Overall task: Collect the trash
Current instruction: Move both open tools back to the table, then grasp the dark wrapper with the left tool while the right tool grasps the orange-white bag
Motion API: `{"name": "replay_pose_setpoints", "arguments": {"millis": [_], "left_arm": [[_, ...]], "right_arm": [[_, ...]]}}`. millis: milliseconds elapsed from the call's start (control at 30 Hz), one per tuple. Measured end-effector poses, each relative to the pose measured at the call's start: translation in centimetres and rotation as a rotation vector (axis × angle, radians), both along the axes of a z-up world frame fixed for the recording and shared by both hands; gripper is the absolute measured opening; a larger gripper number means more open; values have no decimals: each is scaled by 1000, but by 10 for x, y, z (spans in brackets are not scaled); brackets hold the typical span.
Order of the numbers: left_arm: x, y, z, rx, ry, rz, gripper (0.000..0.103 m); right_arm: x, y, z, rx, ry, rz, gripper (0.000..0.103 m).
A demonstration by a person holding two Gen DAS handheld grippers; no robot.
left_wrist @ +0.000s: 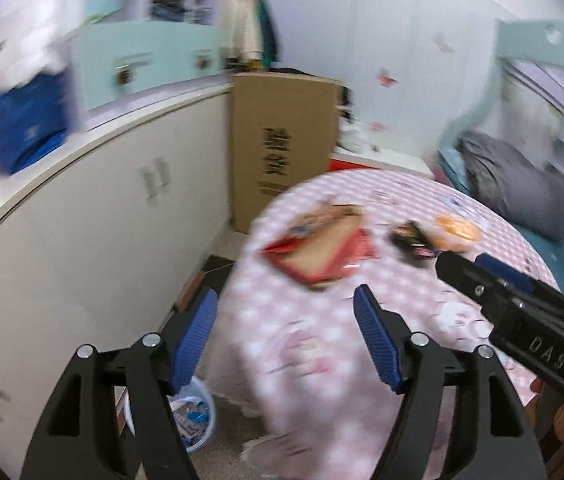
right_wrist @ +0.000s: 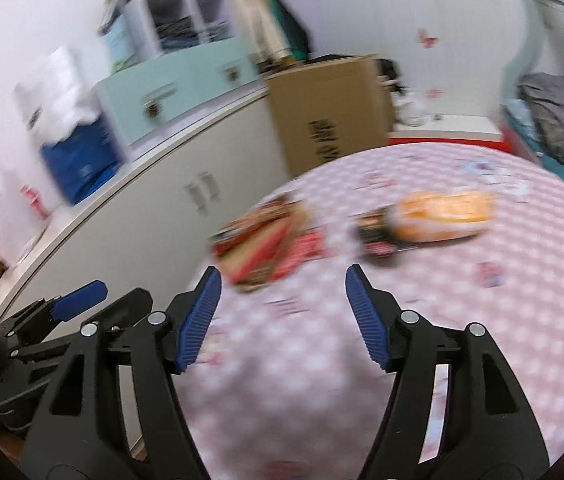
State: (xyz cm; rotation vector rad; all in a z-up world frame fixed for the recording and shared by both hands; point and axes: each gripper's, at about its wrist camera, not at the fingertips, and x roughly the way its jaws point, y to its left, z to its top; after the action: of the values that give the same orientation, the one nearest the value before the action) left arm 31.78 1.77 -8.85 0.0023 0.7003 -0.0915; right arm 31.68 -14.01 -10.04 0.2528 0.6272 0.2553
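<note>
On the round table (right_wrist: 422, 320) with its pink checked cloth lay your trash: a flattened red and brown carton (right_wrist: 258, 244), then an orange wrapper (right_wrist: 446, 214), then a small dark packet (right_wrist: 378, 234) touching it. Your left gripper (left_wrist: 285, 300) and right gripper (right_wrist: 282, 280) were both spread apart, holding nothing, above the table's near edge.

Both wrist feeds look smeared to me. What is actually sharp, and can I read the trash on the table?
Left wrist view: tongs sharp, red box smeared, edges bowed. Right wrist view: tongs crisp, orange packet and dark wrapper streaked; labels unreadable.
</note>
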Motion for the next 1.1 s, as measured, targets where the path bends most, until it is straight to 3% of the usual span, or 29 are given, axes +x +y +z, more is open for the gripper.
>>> {"name": "replay_pose_setpoints", "arguments": {"millis": [267,567,733,800,1000,1100], "left_arm": [[53,-96,-17,1,81,-141,72],[111,-135,-47,-45,170,-148,70],[133,-132,-61,-93,235,-144,30],[135,-130,-64,-98,224,-132,20],[131,-128,-64,-81,189,-127,14],[126,-133,-62,-42,165,-138,13]], "right_arm": [[20,-102,-15,-39,39,-170,69],[55,-153,-33,-4,97,-188,76],[82,-154,-45,74,153,-165,80],[92,-156,-50,118,181,-168,80],[123,-158,-68,243,246,-180,80],[127,-155,-69,236,235,-179,77]]}}
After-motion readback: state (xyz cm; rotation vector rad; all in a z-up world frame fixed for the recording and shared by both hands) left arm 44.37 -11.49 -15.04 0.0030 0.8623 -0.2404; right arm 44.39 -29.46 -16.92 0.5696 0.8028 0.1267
